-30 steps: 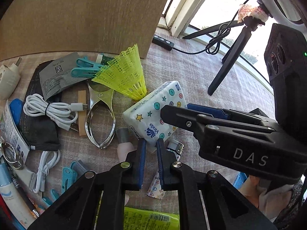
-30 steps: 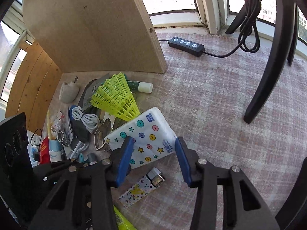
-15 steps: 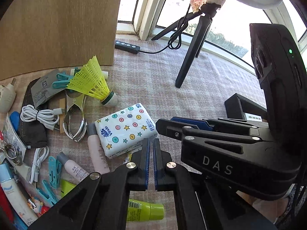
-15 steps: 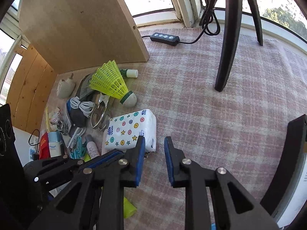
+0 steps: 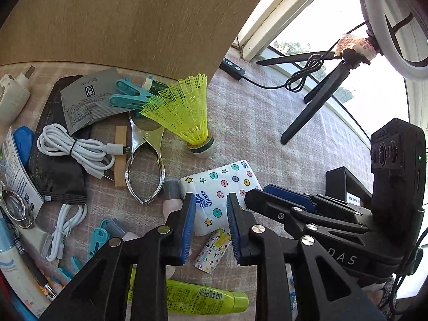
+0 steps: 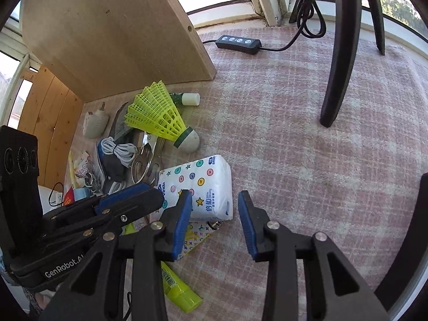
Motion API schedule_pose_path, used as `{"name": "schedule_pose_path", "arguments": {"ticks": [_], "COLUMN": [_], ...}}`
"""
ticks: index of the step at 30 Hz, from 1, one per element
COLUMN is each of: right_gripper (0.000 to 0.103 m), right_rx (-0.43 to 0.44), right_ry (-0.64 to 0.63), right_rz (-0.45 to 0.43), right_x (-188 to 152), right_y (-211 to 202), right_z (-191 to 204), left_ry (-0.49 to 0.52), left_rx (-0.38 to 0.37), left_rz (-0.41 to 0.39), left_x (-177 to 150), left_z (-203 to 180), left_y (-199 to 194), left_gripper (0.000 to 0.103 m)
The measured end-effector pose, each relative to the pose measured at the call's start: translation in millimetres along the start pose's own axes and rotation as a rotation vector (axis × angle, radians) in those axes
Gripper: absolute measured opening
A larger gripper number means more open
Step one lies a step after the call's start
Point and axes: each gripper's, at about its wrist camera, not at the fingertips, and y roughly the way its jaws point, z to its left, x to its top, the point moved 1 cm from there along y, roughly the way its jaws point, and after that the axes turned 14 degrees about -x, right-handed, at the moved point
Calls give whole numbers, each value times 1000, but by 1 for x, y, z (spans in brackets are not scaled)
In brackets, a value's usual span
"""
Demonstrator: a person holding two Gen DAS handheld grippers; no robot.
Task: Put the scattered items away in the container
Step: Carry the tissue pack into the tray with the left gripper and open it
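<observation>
Both grippers' fingers opening, nothing gripped; left gripper straddles the tissue pack, whose soft wrapper could slip out

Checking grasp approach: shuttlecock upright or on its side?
On its side. The shuttlecock lies on the cloth, white cork end toward the tissue pack, yellow skirt pointing back at the wooden board.

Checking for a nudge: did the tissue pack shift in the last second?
Yes. The tissue pack slid toward the camera, off the cork of the shuttlecock, which it hid before.
</observation>
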Motion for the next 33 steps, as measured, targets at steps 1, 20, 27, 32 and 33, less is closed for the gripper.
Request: {"name": "schedule_pose_path", "arguments": {"ticks": [1,20,27,32,33], "right_gripper": [35,29,29,29,29], "right_rx": [-2,82,56,10,3], "right_ry": [0,96,139,189,205], "right_rz": [-1,5,-59,-104,-111], "right_x": [0,-16,-43,-78,-86], "right_y": [2,-16,-64,-105,-113], "right_z": [0,-22,-53,-88,-97], "left_ry": [-12,-45,62,154,175], "left_rx": [7,-55,-91,-136,-144], "left_rz": [2,33,36,57,64], "left_x": [1,-4,-15,-34,-38], "left_z": [2,-14,-70,-125,-137], "left_y": [2,7,2,9,11], "left_gripper": [23,25,25,25,25]}}
